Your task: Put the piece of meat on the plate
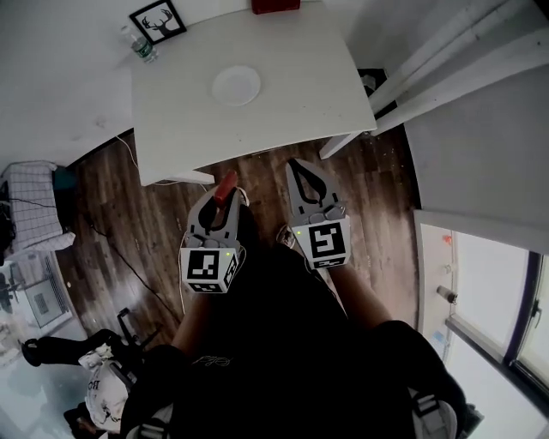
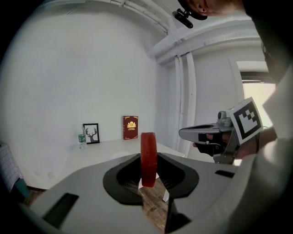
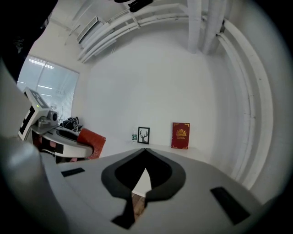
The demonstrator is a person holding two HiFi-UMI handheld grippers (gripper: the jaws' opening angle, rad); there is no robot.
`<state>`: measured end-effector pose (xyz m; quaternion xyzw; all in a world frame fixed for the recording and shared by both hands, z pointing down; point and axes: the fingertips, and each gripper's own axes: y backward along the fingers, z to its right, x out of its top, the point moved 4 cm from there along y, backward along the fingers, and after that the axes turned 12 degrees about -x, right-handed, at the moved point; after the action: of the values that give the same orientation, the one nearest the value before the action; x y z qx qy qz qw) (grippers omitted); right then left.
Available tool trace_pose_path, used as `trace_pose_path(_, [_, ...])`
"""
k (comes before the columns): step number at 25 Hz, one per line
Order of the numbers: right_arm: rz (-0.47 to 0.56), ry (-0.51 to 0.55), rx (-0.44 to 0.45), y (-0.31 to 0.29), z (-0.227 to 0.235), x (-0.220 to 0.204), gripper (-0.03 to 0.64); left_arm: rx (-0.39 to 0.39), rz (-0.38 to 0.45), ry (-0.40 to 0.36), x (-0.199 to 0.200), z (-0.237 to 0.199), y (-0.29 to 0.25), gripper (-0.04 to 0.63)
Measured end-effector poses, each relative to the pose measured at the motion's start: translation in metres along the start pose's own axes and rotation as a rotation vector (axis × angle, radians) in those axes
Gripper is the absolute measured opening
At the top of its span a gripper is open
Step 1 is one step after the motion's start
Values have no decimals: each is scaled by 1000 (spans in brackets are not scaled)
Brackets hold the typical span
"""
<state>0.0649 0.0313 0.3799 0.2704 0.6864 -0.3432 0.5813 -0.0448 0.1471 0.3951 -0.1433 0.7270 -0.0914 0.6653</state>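
Left claw (image 2: 148, 182) is gripping the meat (image 2: 148, 151) short of the counter (image 1: 292, 103), showing edge-on in its own view, broadside in the right gripper view; right claw (image 3: 145, 151) is hanging closed, empty.

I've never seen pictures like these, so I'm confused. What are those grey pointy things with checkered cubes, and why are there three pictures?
Those are two hand-held grabbers, like big tongs; a person holds one in each hand. The head view comes from a camera on the person's head, looking down. The other two come from cameras riding on each grabber, looking along its jaws. The left gripper pinches a flat red piece of meat, held on edge. The right gripper is shut and empty. Ahead stands a white table. On it are a round white plate, a small clear bottle, a black-framed deer picture and a dark red book. The meat is not on the plate yet.
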Motion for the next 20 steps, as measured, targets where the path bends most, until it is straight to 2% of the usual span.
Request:
trace_pose_path(6, [-15, 5, -68, -21, 29, -4, 21, -43, -28, -84, 16, -30, -40, 89])
trace_pose_path(10, [-5, -3, -112, -39, 44, 1, 21, -115, -37, -145, 30, -36, -70, 89])
trace_pose_path(12, [-7, -19, -125, -47, 47, 3, 21, -145, -48, -148, 34, -39, -82, 89])
trace_pose_path(16, [-19, -18, -88, -64, 46, 3, 21, -187, -85, -193, 38, -47, -98, 89])
trace_pose_path(20, [-67, -6, -39, -80, 45, -10, 21, -206, -142, -325, 37, -56, -111, 89])
